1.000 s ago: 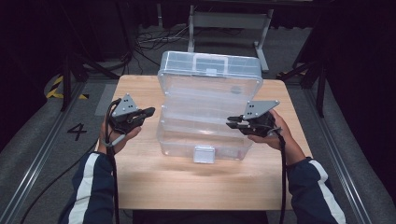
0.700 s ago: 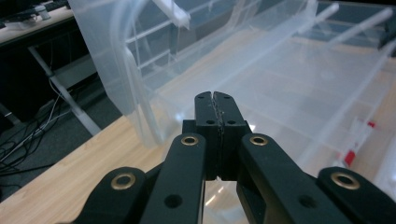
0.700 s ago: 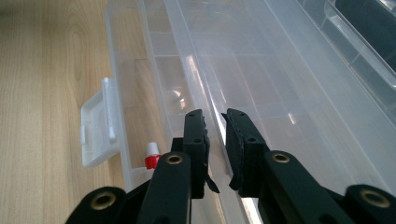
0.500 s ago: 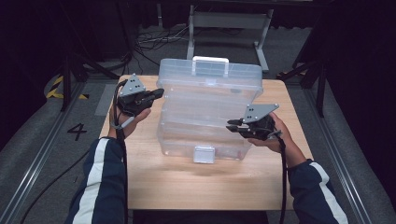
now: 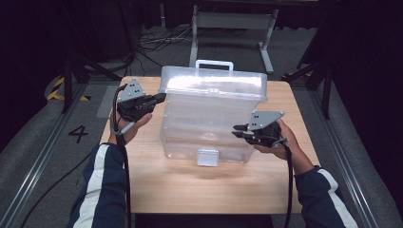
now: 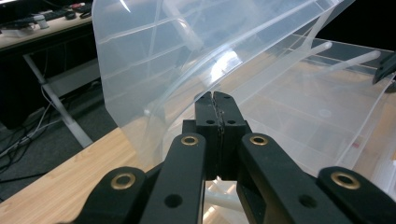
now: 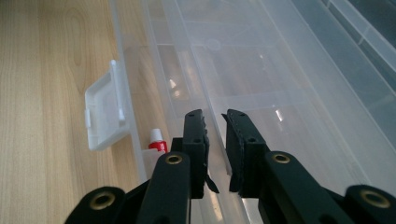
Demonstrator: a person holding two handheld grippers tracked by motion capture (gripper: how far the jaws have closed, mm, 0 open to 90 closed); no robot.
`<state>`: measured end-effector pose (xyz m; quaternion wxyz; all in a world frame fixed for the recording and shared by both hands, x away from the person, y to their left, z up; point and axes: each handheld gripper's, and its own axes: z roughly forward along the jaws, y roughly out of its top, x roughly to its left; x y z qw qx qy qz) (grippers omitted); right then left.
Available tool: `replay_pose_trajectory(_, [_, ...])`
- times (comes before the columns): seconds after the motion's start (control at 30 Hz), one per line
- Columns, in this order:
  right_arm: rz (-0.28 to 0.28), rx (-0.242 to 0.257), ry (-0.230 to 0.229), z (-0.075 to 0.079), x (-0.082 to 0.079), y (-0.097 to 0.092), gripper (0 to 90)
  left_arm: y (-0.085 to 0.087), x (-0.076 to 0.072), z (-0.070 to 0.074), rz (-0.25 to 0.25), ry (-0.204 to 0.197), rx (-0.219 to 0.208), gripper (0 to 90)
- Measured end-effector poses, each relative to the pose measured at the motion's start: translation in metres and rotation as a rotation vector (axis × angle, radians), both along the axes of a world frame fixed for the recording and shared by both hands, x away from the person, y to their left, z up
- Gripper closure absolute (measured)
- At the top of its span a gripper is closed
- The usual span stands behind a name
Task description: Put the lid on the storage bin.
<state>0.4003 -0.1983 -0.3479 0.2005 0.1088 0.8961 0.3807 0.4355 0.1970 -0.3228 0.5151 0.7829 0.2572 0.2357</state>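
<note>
The clear box [image 5: 209,137] sits mid-table [image 5: 190,190], long axis running left to right, and its lid [image 5: 214,88] stands half-raised at the far side, with the left hand-held gripper [image 5: 159,98], jaws pressed together, at the lid's left edge. The right hand-held gripper [image 5: 237,131] is slightly parted at the box's right front rim, and whether it grips the rim I cannot tell. Dark room, cables on the floor [image 5: 157,45] behind.
</note>
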Motion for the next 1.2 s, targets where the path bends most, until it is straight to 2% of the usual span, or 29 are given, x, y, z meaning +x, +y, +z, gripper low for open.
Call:
replay_pose_trajectory(0.2, [-0.019, 0.02, -0.009, 0.004, -0.008, -0.02, 80.0, -0.001, -0.004, -0.003, -0.018, 0.001, 0.014, 90.0])
replay_pose_trajectory(0.33, [-0.041, 0.055, -0.014, 0.009, -0.014, -0.038, 81.1, 0.0, -0.007, -0.008, -0.016, 0.008, 0.023, 90.0])
replay_pose_trajectory(0.57, [-0.107, 0.058, -0.028, 0.006, -0.019, -0.063, 77.8, 0.002, -0.009, -0.014, -0.022, 0.018, 0.039, 90.0])
replay_pose_trajectory(0.67, [-0.138, 0.081, -0.029, 0.007, -0.017, -0.072, 76.5, 0.003, -0.012, -0.015, -0.025, 0.012, 0.045, 90.0])
replay_pose_trajectory(1.03, [-0.197, 0.101, -0.026, 0.005, -0.014, -0.082, 71.6, 0.002, -0.023, -0.021, -0.04, 0.021, 0.068, 90.0])
replay_pose_trajectory(1.2, [-0.207, 0.108, -0.024, 0.004, -0.013, -0.082, 69.5, 0.001, -0.025, -0.026, -0.06, 0.041, 0.081, 90.0])
